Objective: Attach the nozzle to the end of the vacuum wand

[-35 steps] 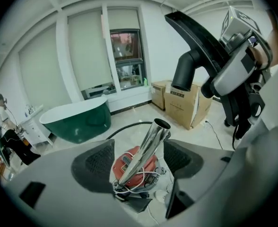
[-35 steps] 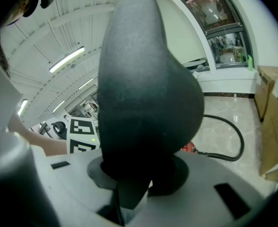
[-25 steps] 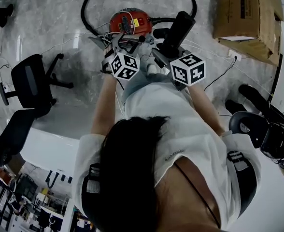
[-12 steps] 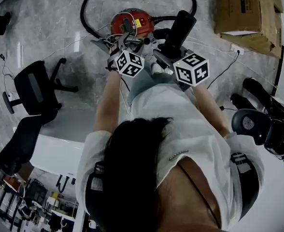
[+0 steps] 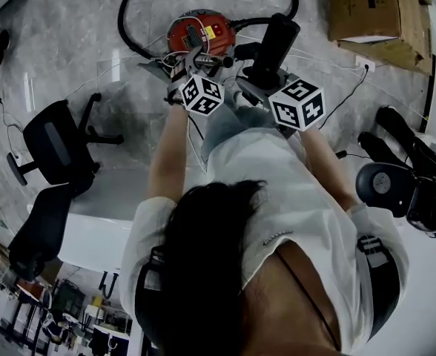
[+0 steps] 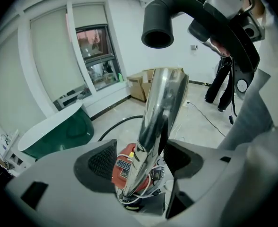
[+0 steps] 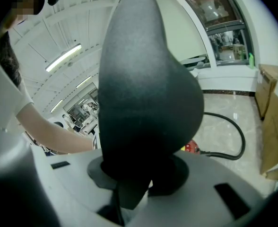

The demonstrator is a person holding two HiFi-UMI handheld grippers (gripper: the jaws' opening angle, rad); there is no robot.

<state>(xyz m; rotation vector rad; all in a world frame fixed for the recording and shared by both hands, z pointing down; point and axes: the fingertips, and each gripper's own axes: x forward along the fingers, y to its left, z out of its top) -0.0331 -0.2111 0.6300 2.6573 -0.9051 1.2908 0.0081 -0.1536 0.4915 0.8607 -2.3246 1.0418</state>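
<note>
Two grippers are in use, both loaded. On the left hand-held gripper the jaws stand narrowly apart and are clamped on one wand, a smooth, mirror-bright chrome tube rising slantwise between the dark ribbed pads and bearing hard on the right-hand pad. On the right hand-held gripper the jaws stand partly apart and are clamped on one nozzle of matte black plastic, bulbous above and tapering where it is gripped. In the left gripper view the nozzle's round open socket hangs just above the wand's cut end, near it but not joined. Beneath both, the floor is glossy grey veined stone; on it sits one red domed vacuum canister with one black hose looped behind. At left stand one black office chair and a second chair; at upper right, one brown cardboard box
</note>
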